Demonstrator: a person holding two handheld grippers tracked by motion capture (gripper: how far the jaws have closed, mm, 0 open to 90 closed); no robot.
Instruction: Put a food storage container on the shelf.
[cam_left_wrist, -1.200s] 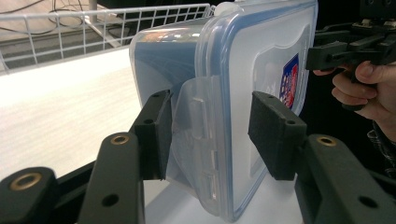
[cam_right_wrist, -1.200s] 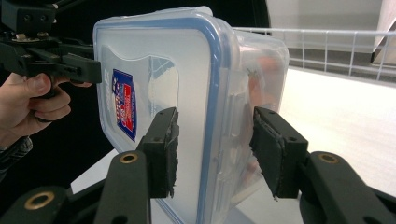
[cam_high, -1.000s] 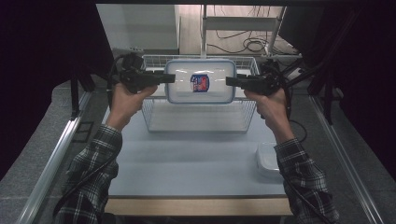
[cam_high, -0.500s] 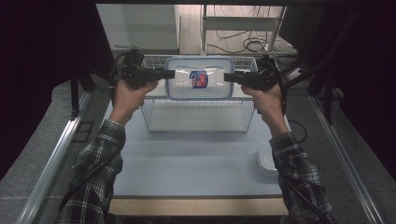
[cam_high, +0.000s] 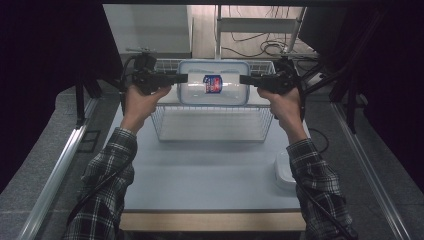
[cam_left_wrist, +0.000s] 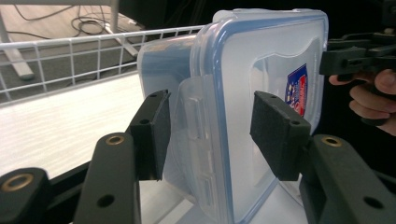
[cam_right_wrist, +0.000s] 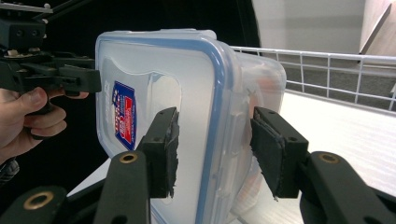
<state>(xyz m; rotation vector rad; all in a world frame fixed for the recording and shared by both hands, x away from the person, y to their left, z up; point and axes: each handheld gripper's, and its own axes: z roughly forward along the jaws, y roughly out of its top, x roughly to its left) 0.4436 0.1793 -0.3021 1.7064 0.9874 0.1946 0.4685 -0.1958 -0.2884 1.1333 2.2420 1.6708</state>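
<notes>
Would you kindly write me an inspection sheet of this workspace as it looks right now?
Surface: pale blue table, wooden front edge.
Job's things: clear lidded container with blue seal and red-blue label, held on edge above the white wire basket.
Clutter: white lid-like item by the table's right edge.
Grippers: left gripper and right gripper each straddle an end of the container; contact unclear.
Cables: black cable along the left sleeve; more cables on the floor beyond.
Surroundings: dark curtains, metal rails, grey floor.
</notes>
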